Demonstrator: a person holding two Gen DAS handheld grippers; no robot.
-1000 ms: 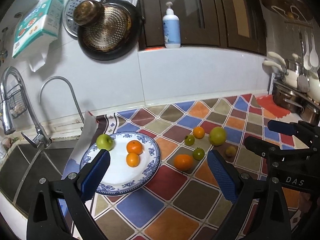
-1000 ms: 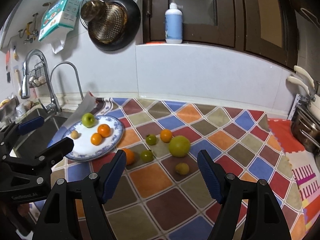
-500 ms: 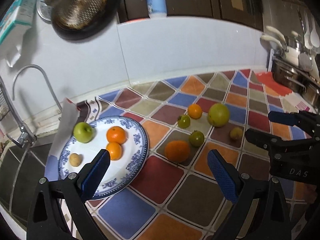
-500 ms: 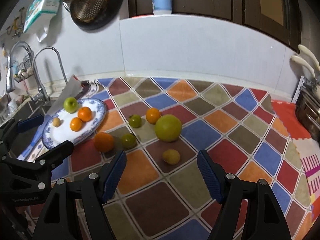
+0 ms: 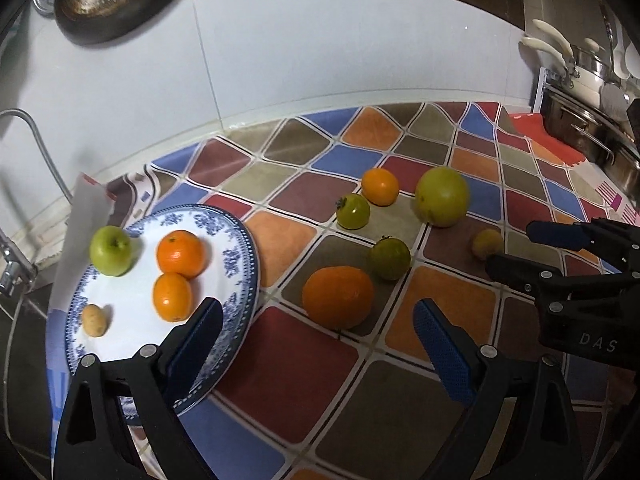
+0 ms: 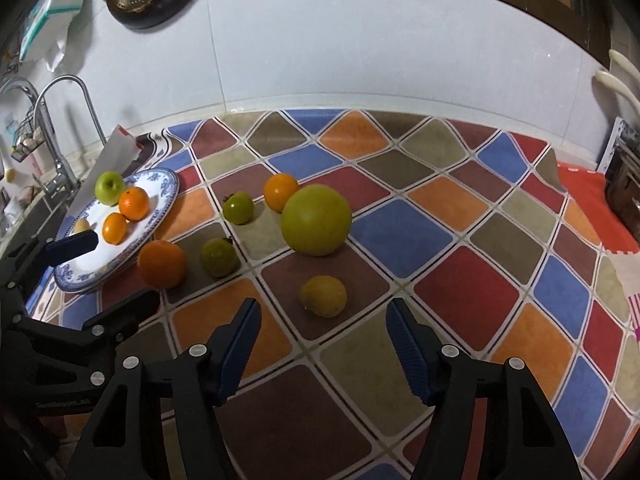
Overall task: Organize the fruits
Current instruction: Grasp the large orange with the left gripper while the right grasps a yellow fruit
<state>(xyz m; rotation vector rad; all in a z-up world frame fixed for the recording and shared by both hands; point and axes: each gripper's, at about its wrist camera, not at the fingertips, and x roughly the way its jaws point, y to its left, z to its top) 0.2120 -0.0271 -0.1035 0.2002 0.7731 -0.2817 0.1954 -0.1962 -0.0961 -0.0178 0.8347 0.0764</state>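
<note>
Left wrist view: the left hand-held gripper [image 5: 316, 344] is seen spread wide and empty above the desk [image 5: 288, 396], which is covered by a mat of coloured diamonds. Just beyond its open fingers lies a large orange [image 5: 338, 297], with a green tomato [image 5: 389, 259] just to its right. On the left a blue-patterned plate [image 5: 240, 248] is seen holding a green apple [image 5: 110, 251], 2 small oranges [image 5: 180, 253] and 1 small tan fruit [image 5: 95, 320]. Farther back another green tomato [image 5: 353, 211], a small orange [image 5: 380, 186] and a big yellow-green round fruit [image 5: 441, 196] are grouped near one another.

In the right wrist view, the right hand-held gripper [image 6: 322, 344] is likewise held wide apart with nothing between its fingers. A small yellow fruit [image 6: 323, 295] lies on the desk just beyond the fingertips, centred between them, with the big round fruit farther off behind it.
</note>
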